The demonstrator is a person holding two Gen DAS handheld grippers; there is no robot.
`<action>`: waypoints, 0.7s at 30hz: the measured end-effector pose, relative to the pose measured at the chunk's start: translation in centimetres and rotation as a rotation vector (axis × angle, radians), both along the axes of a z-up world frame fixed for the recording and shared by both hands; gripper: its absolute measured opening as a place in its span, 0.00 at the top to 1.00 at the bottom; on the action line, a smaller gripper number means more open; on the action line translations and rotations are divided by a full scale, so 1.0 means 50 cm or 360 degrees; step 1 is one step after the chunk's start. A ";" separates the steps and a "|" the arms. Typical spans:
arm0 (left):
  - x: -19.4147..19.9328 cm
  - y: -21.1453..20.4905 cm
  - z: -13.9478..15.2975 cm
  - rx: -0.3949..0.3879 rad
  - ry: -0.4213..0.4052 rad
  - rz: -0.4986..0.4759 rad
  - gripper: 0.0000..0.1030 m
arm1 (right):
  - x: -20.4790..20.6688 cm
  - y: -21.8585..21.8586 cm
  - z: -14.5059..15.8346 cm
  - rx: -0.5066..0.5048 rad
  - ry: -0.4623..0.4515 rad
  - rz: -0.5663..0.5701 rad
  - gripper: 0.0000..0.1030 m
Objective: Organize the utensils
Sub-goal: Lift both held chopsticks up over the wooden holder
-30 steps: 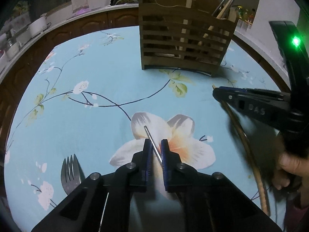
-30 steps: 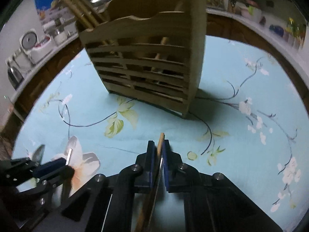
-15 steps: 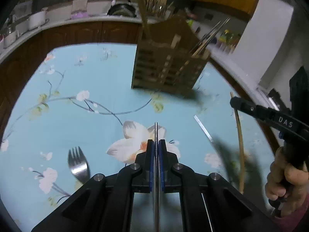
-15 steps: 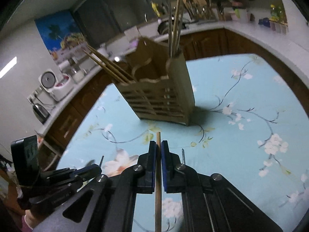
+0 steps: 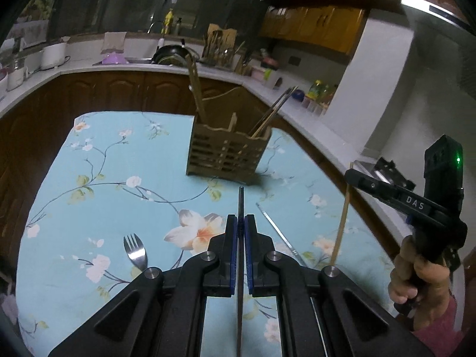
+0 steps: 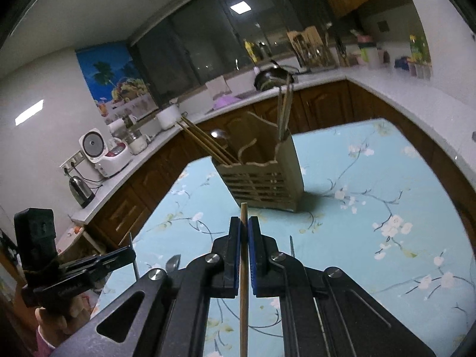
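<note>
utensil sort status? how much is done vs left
Done: several chopsticks stand in the slatted wooden utensil holder. In hand: left gripper clamps a thin metal chopstick; right gripper clamps a wooden chopstick. Left: steel fork and another metal chopstick on the floral tablecloth.

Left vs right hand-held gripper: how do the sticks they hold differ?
Material: the left hand-held gripper is shut on a dark metal chopstick; the right hand-held gripper is shut on a pale wooden chopstick.
Thickness: the metal chopstick looks thinner than the wooden chopstick.
Shared: both sticks are clamped upright between shut jaws, lifted off the tablecloth, short of the wooden utensil holder.
</note>
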State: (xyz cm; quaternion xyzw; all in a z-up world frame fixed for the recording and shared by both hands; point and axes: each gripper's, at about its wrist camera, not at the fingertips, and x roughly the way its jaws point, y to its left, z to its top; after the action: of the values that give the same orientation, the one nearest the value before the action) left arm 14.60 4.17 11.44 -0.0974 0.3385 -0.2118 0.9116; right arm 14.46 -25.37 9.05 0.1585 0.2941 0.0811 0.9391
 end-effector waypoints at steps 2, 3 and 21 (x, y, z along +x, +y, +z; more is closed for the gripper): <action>-0.011 0.006 0.009 -0.0007 -0.0028 0.0002 0.97 | -0.008 0.009 0.013 -0.0027 -0.0027 -0.0003 0.95; -0.016 0.010 0.014 -0.0011 -0.0040 0.0003 0.97 | -0.012 0.011 0.018 -0.0036 -0.0042 -0.0006 0.95; -0.021 0.030 0.045 -0.0047 -0.0150 0.0043 0.97 | -0.006 0.013 0.064 -0.0068 -0.0131 -0.0030 0.95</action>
State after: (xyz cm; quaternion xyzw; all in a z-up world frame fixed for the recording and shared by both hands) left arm 13.57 5.68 13.68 -0.1054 0.2908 -0.2090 0.9277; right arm 14.14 -24.70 12.23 0.1376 0.2554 0.0723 0.9543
